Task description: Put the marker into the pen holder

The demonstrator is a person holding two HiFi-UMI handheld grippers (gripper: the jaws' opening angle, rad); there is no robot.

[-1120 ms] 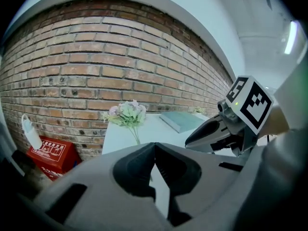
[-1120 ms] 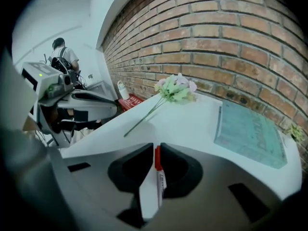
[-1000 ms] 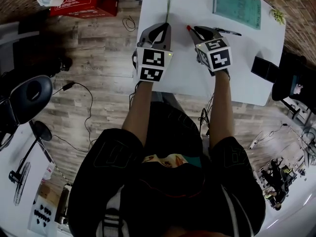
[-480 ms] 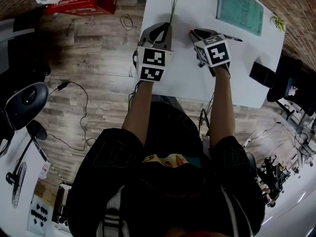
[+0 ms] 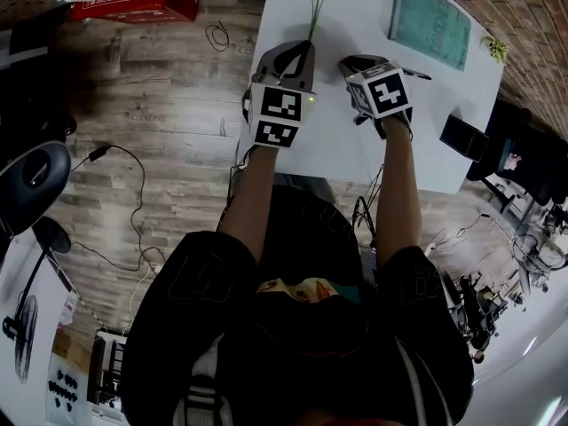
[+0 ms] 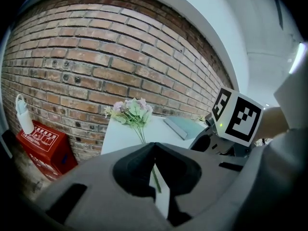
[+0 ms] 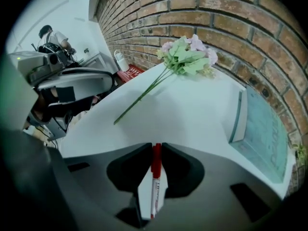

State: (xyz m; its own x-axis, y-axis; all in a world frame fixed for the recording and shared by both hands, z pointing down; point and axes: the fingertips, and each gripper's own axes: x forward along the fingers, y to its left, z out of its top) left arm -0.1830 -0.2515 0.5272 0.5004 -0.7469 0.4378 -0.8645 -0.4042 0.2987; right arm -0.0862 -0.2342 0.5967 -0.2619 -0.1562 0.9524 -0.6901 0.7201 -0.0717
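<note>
Gripping one red marker (image 7: 155,177) lengthwise in shut jaws, the right gripper (image 7: 155,147) hangs over the white worktop (image 7: 192,105) near its front edge, beside the left gripper (image 6: 154,147), whose jaws meet on nothing. One flower sprig (image 7: 185,54) and one teal book (image 7: 262,129) lie ahead with bare worktop between them. A dark box (image 5: 463,136) at the right edge may be the holder.
</note>
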